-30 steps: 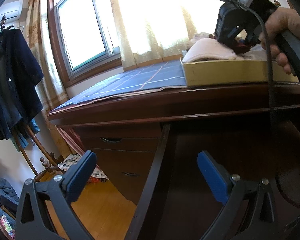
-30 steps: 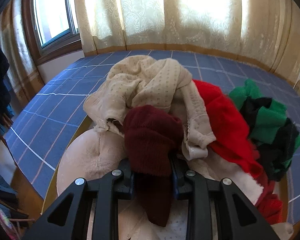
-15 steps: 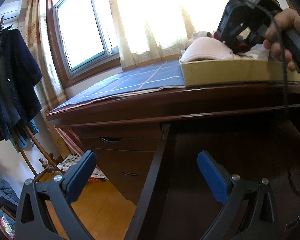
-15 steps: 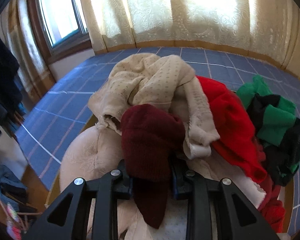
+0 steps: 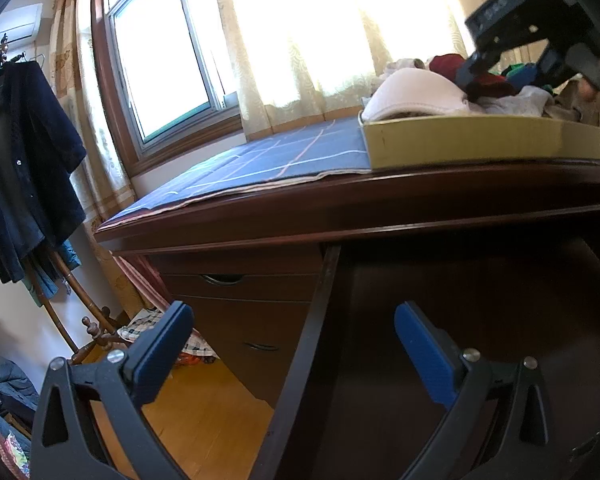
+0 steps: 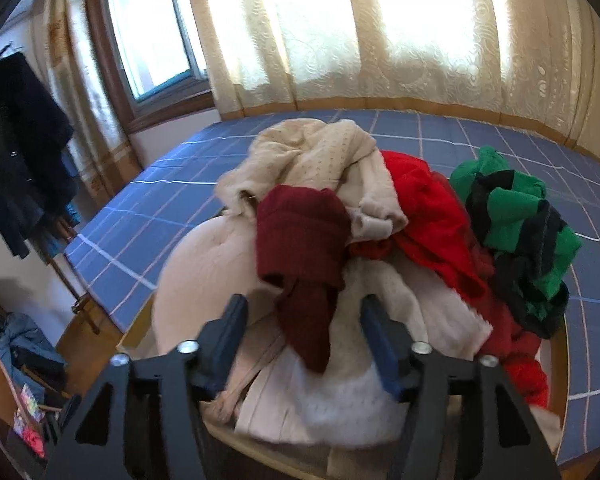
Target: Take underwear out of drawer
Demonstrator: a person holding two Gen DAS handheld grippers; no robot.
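A dark red piece of underwear point(image 6: 300, 240) lies draped on top of a pile of garments in a yellow box point(image 6: 136, 330) on the desk. My right gripper point(image 6: 304, 306) sits just behind it. Its jaws are opening, and the tail of the dark red piece hangs between the blue pads without being pressed. In the left wrist view the same gripper point(image 5: 508, 76) hovers over the box point(image 5: 460, 142) at the upper right. My left gripper point(image 5: 292, 314) stands open and empty over the pulled-out dark wooden drawer point(image 5: 314, 336), whose inside is in shadow.
The pile also holds a cream garment point(image 6: 312, 156), a bright red one point(image 6: 424, 208), a green and black one point(image 6: 516, 224) and a pale padded cup point(image 6: 204, 272). A blue checked cloth point(image 6: 160, 208) covers the desk top. Shut drawers point(image 5: 240, 292) lie left; dark coats point(image 5: 24, 168) hang there.
The right gripper's jaws have parted and let go of the dark red underwear, which now rests on the pile. That gripper has drawn back a little. The left gripper has not moved.
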